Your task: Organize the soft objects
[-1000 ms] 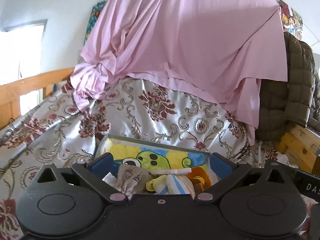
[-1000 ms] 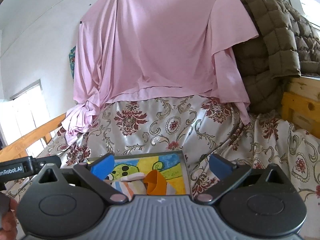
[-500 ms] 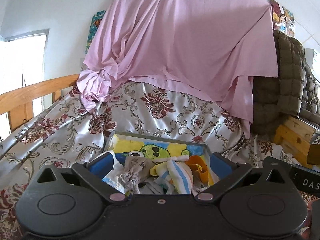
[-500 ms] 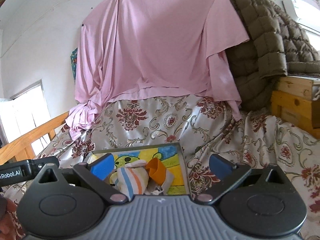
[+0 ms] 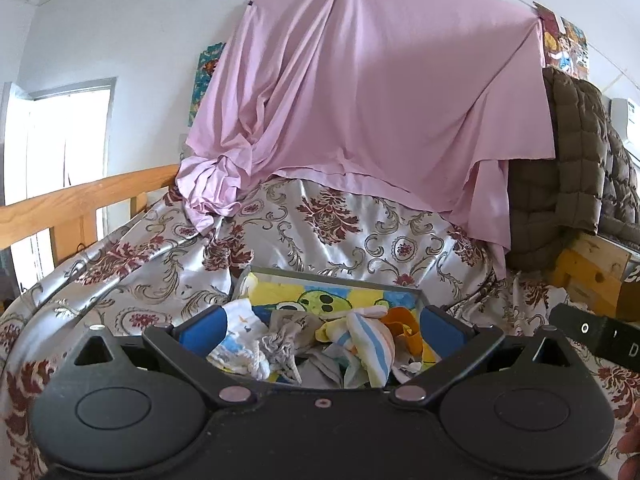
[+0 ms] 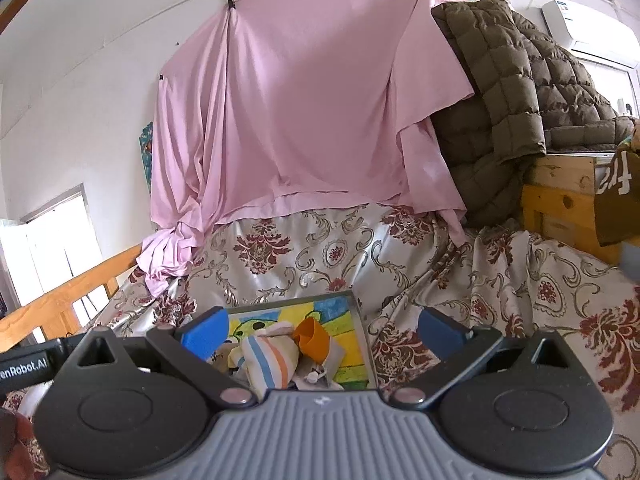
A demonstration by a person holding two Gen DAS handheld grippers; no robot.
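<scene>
A shallow tray with a cartoon-print floor (image 5: 280, 290) (image 6: 340, 312) lies on the flowered bedspread. In it is a heap of small soft items: a white printed sock (image 5: 236, 340), a grey cloth (image 5: 288, 332), a striped sock (image 5: 370, 344) (image 6: 268, 364) and an orange piece (image 5: 402, 322) (image 6: 314, 338). My left gripper (image 5: 320, 324) is open and empty just above the heap. My right gripper (image 6: 322, 330) is open and empty over the tray's right side.
The silver and maroon flowered bedspread (image 5: 340, 236) (image 6: 500, 280) covers the bed. A pink sheet (image 5: 380, 100) hangs on the wall behind. A brown quilted jacket (image 6: 512, 92) lies on wooden crates (image 6: 560, 200) at right. A wooden rail (image 5: 80, 200) runs along the left.
Both grippers have pulled back and tilted so that more of the tray and the heap shows between the fingers. Both stay open and empty.
</scene>
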